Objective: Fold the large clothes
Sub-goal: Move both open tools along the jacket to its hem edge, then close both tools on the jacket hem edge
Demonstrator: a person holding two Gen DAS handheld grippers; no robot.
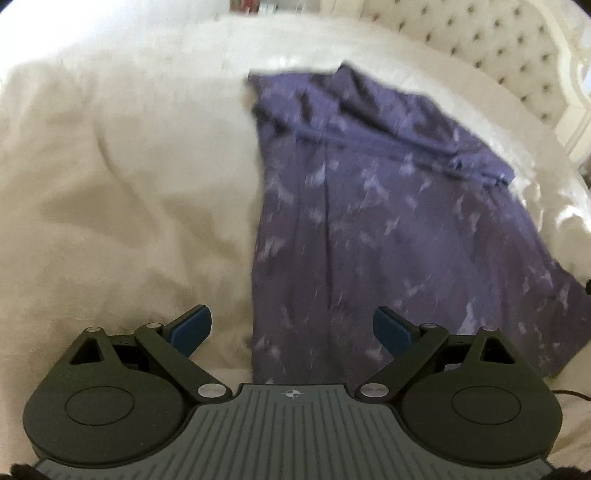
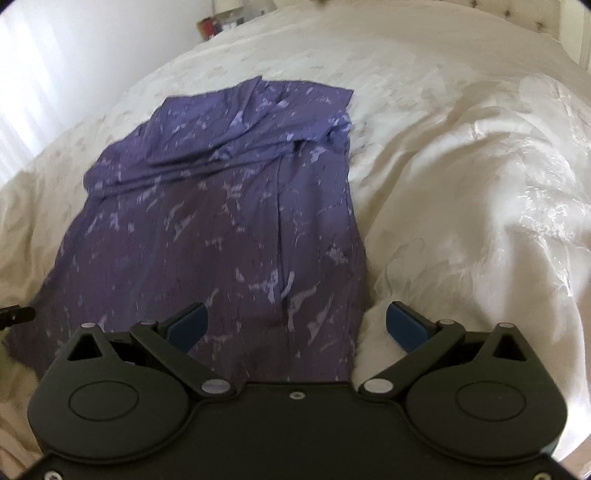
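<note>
A large purple garment (image 1: 388, 229) with pale blotchy print lies spread on a cream bed cover (image 1: 129, 184), its far end bunched into folds. My left gripper (image 1: 291, 326) hovers open over the garment's near left edge, nothing between its blue pads. In the right wrist view the same garment (image 2: 221, 229) stretches away from the camera. My right gripper (image 2: 297, 325) is open above the garment's near right edge, one pad over the cloth and the other over the bed cover (image 2: 461, 203). The left gripper's tip (image 2: 16, 314) shows at the left border.
A tufted cream headboard (image 1: 480, 40) rises at the back right. A wall and a red object (image 2: 210, 27) stand beyond the bed's far side. The cover is rumpled into a ridge (image 2: 480, 155) to the right of the garment.
</note>
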